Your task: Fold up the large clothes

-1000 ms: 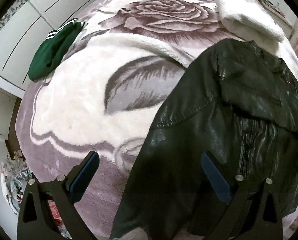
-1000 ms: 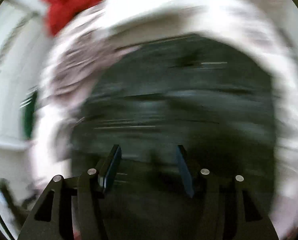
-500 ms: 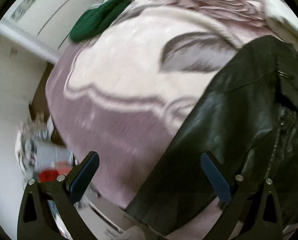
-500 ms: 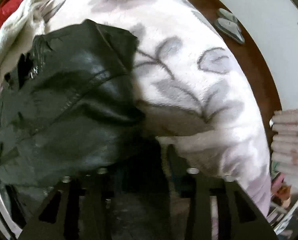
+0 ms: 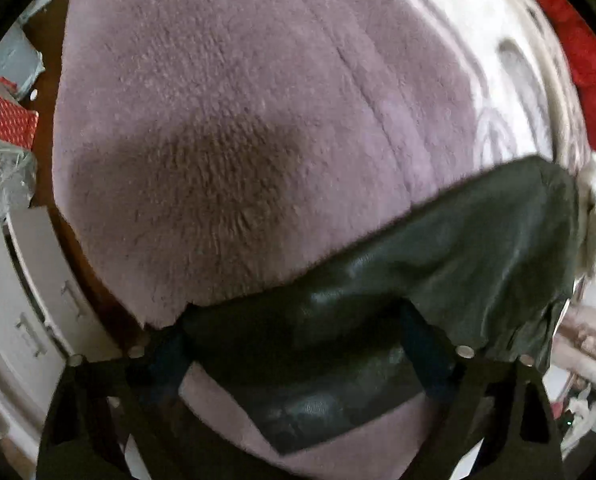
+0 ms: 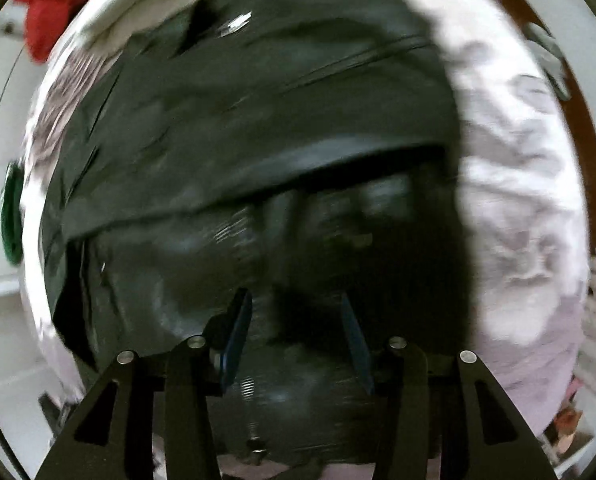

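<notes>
Both grippers have dropped onto the black jacket [image 6: 234,120]: left gripper [image 5: 298,344] spread wide astride its hem, right gripper [image 6: 296,340] released above it. Folding looks barely begun.

One black jacket [image 6: 242,128] lies on one floral blanket [image 6: 513,184]. Beyond the jacket: one red cloth [image 6: 44,12] and one white garment [image 5: 595,216]. Left of the jacket: one green garment [image 6: 12,216]. Two grippers, two fingers [image 6: 236,336] each.
</notes>
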Available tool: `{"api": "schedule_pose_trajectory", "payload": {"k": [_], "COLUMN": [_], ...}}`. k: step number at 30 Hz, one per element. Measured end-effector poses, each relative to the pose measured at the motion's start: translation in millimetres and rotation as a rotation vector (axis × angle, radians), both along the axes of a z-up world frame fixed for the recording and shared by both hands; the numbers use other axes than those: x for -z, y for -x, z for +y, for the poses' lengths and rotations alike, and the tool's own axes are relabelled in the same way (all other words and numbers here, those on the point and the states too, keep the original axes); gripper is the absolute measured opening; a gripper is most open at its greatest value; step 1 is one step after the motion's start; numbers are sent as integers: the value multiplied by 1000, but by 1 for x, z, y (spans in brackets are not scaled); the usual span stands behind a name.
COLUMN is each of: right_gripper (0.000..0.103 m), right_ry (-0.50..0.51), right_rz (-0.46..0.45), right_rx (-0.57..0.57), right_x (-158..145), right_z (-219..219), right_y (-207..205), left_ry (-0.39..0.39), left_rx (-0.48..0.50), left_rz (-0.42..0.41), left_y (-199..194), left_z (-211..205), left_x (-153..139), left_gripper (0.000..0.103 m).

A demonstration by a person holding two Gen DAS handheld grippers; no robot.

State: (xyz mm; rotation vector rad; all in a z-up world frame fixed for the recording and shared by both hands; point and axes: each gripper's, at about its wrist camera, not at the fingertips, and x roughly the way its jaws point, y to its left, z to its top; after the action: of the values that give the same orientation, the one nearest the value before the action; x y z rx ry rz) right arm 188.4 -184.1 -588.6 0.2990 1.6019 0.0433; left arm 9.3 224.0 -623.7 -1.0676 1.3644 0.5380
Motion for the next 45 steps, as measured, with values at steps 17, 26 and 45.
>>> {"api": "schedule_pose_trajectory", "payload": {"k": [17, 26, 45], "right_gripper": [49, 49, 58], "right_ry": [-20, 5, 8], "right_rz": [-62, -20, -54], "right_rx": [-118, -42, 35], "right_x": [14, 29, 38], "right_z": [179, 188, 177], "right_y": [-33, -53, -60], "left_ry": [-140, 103, 50], "left_rx": [195, 248, -346], "left_rz": [-367, -284, -352], "left_y": [-103, -139, -61], "left_z": [150, 191, 123], "left_x": [-96, -15, -7], "left_gripper": [44, 59, 81]}}
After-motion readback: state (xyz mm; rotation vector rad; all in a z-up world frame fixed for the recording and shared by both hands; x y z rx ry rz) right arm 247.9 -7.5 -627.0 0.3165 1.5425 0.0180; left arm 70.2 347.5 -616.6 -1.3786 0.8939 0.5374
